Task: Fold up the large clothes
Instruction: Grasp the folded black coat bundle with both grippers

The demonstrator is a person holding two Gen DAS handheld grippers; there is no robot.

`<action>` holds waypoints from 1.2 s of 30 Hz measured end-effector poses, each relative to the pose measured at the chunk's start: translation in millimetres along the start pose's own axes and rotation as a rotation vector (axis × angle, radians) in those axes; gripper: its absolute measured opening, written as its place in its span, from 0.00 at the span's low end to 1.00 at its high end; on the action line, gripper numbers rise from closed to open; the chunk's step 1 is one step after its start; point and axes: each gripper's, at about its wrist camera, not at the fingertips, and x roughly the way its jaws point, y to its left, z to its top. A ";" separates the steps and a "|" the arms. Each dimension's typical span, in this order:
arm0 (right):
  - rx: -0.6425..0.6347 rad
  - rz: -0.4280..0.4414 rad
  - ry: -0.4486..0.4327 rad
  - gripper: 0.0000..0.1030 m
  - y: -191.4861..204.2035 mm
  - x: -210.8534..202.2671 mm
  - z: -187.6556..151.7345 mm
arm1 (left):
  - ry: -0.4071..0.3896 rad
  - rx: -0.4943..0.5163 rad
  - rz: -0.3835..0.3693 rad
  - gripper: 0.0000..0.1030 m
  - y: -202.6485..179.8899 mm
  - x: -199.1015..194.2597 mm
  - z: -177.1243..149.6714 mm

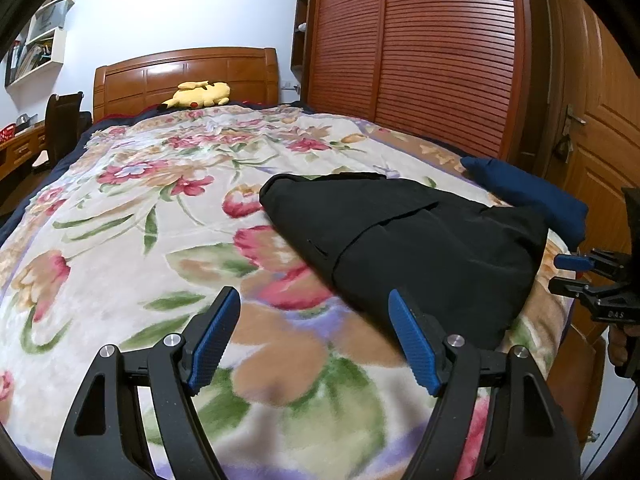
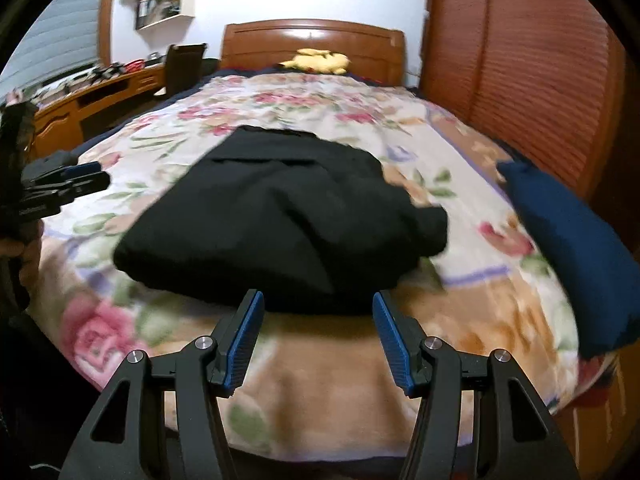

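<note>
A black garment (image 1: pixel 404 240) lies folded in a thick bundle on the floral blanket (image 1: pixel 160 216), near the foot of the bed. My left gripper (image 1: pixel 314 300) hovers open above the blanket, just left of the bundle's near edge, with nothing between its blue pads. In the right wrist view the same black garment (image 2: pixel 280 220) fills the middle, and my right gripper (image 2: pixel 318 300) stands open right in front of its near edge, jaws empty. The right gripper (image 1: pixel 568 270) also shows at the right rim of the left view. The left gripper (image 2: pixel 86 174) shows at the left rim of the right view.
A dark blue folded cloth (image 2: pixel 572 248) rests at the bed's right edge. A yellow plush toy (image 1: pixel 198 96) lies by the wooden headboard (image 1: pixel 188 76). A slatted wardrobe (image 1: pixel 420 56) flanks the bed on the right. A desk and chair (image 2: pixel 184 64) stand on the left.
</note>
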 end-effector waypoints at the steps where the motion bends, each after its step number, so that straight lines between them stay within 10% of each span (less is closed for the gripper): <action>1: 0.016 0.001 0.002 0.57 -3.6 2.9 -2.0 | 0.002 0.000 0.004 0.75 -0.3 2.4 1.8; 36: 0.131 0.073 -0.011 0.57 -20.2 60.0 -3.8 | 0.226 -0.062 0.024 0.75 39.4 191.4 100.8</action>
